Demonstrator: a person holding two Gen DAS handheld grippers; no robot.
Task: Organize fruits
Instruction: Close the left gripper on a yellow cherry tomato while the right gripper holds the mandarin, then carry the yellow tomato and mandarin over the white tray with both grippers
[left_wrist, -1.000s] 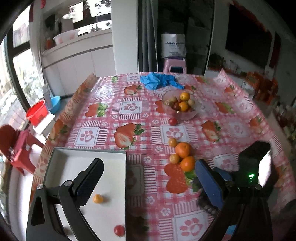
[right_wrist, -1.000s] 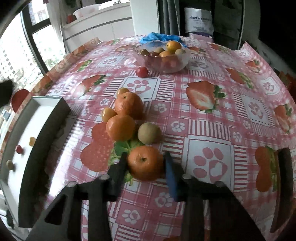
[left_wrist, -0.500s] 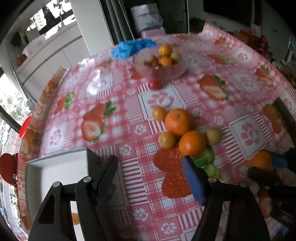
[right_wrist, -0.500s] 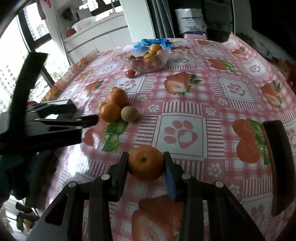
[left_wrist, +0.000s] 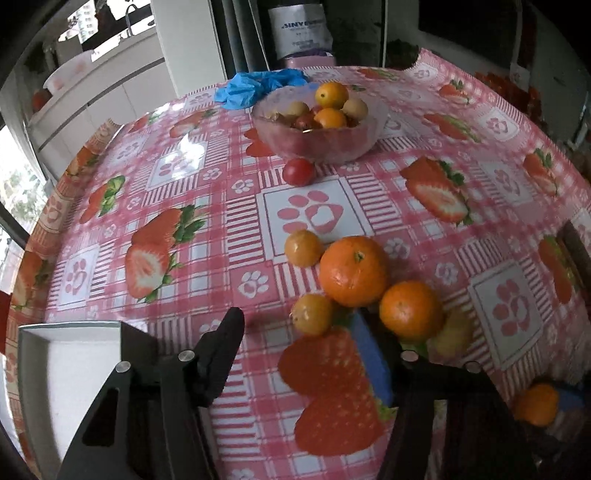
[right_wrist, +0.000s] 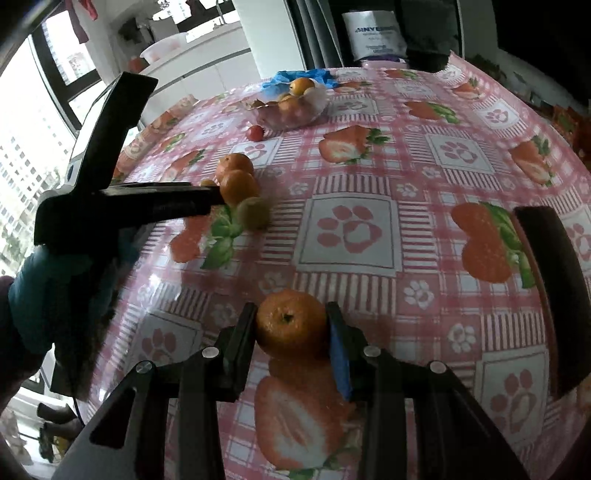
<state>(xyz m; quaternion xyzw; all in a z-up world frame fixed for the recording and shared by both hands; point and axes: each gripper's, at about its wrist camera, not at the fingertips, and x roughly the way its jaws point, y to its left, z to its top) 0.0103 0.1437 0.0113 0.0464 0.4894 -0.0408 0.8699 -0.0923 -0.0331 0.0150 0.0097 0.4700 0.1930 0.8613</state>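
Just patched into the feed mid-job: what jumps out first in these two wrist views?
The right tongs are shut on an orange just above the strawberry-print tablecloth. The left tongs, whose jaws have just been closing, have nothing pressed between them yet and hang at the near edge of a loose fruit cluster, by a small yellow-orange fruit. Behind sits a glass bowl of mixed fruit with a red tomato beside it.

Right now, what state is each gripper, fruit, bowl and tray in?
Left gripper: fingers have just been closing, open, nothing gripped.
Right gripper: shut on an orange.
Glass bowl: upright, holding fruit.
White tray: on the table; contents not visible.
Cherry tomato: loose beside the bowl.
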